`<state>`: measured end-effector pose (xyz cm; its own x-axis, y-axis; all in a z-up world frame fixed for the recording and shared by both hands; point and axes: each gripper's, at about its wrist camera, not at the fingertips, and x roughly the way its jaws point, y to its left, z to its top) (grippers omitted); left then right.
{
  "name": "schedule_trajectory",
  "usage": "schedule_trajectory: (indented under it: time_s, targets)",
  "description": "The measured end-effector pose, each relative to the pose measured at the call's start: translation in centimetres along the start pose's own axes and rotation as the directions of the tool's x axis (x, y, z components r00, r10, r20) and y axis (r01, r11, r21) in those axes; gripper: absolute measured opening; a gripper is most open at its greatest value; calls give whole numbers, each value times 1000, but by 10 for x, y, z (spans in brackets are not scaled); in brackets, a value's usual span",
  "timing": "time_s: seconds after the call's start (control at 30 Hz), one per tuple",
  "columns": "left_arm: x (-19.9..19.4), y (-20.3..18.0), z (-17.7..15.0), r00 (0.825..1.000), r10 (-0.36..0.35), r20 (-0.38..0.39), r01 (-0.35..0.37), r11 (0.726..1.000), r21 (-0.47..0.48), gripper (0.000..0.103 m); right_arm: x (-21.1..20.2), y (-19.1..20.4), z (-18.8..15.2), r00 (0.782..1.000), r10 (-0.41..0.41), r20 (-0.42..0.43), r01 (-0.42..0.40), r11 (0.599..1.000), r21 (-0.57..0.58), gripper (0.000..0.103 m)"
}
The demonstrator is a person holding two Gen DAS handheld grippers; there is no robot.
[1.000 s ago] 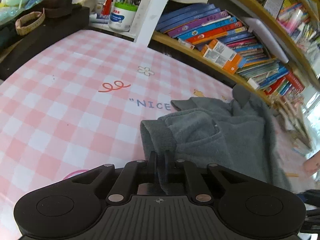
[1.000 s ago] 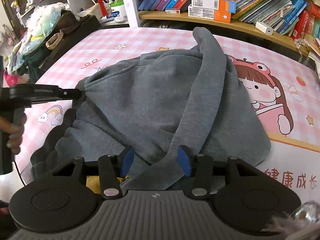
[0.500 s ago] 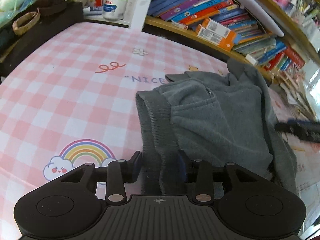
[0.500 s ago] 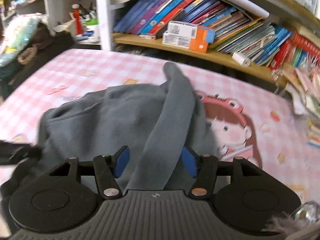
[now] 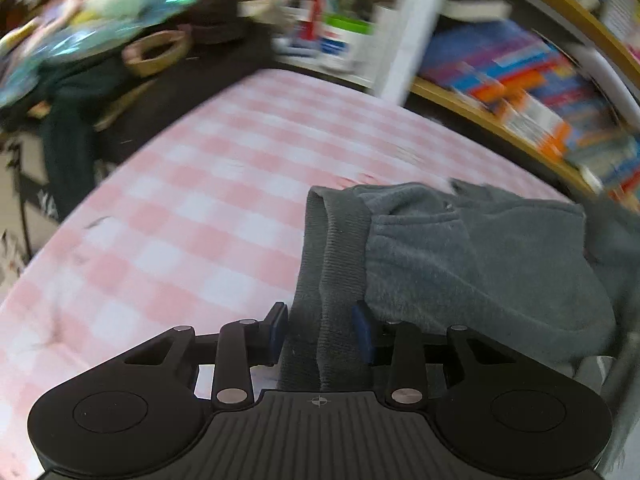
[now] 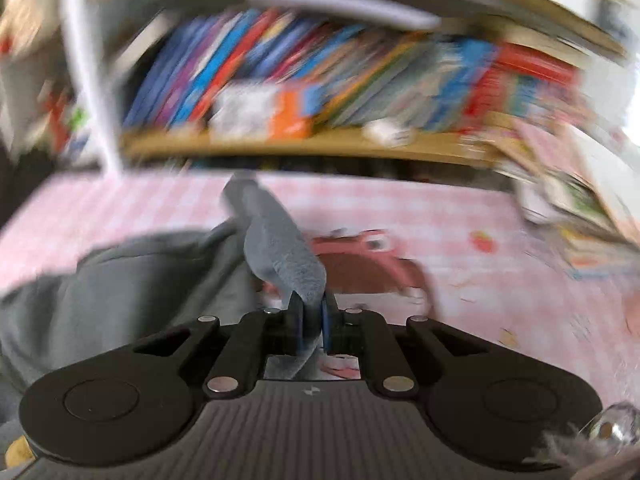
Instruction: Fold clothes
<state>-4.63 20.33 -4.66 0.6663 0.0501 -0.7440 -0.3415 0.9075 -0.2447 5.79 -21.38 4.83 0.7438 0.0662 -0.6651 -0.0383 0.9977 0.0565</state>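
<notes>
Left wrist view: grey sweatshirt (image 5: 460, 256) on the pink checked table (image 5: 192, 216), below the bookshelf (image 5: 532, 92).
The left gripper (image 5: 320, 330) is spread wide, the sweatshirt's ribbed hem (image 5: 324, 280) lying loose between its fingers. The right gripper (image 6: 311, 322) is clenched on a lifted grey sleeve (image 6: 280, 248); both views are blurred.

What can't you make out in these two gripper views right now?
- Book titles on the shelf, right wrist view: motion blur.
- Clutter at the bed's far corner, left wrist view: blurred.
- Grey garment's overall shape: cut off by frame edges and both gripper bodies.
</notes>
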Motion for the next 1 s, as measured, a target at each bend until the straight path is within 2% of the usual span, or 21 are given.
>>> schedule_trajectory:
  time_s: [0.07,0.13,0.23,0.27,0.3,0.4,0.47,0.57,0.6,0.7,0.77,0.87,0.93,1.0]
  targets:
    - [-1,14,0,1000,5,8,-5,1000,-30,36,-21,-24,-18,999,-17,-38,20,997,72,8]
    - [-1,21,0,1000,2,17,-2,999,-35,37,-32,-39,-48,990,-4,-138,18,994,105,8]
    - [4,23,7,1000,17,20,-17,1000,-24,37,-37,-44,-92,956,27,-293,9,993,119,10]
    - [6,23,9,1000,25,18,-24,1000,-16,37,-37,-45,-103,944,36,-328,9,991,133,12]
    - [8,22,13,999,33,17,-33,999,-6,37,-39,-46,-113,937,38,-347,16,988,152,20]
    - [16,26,23,996,81,25,-81,997,14,36,-47,-46,-119,944,-15,-329,71,985,159,39]
    - [22,31,31,992,125,33,-125,992,24,28,-52,-44,-116,950,-43,-310,91,986,142,42]
    - [26,43,42,986,166,32,-167,986,22,27,-55,-36,-101,961,-89,-260,112,991,76,48]
    - [22,47,44,986,159,39,-160,987,5,27,-55,-30,-94,967,-103,-234,114,993,36,51]
    - [3,51,45,991,86,99,-83,996,-31,30,-57,-11,-76,980,-129,-150,116,989,-91,55]
    - [-9,45,40,992,18,123,-16,1000,-17,30,-49,1,-64,982,-151,-113,131,978,-165,56]
    - [-22,28,27,990,-97,106,94,995,34,30,-29,14,-49,980,-170,-98,143,961,-236,57]
    - [-21,27,21,990,-118,78,115,993,40,31,-16,20,-40,981,-163,-110,130,957,-260,57]
    - [-18,27,16,991,-128,50,126,991,39,30,3,24,-34,973,-195,-124,151,942,-299,58]
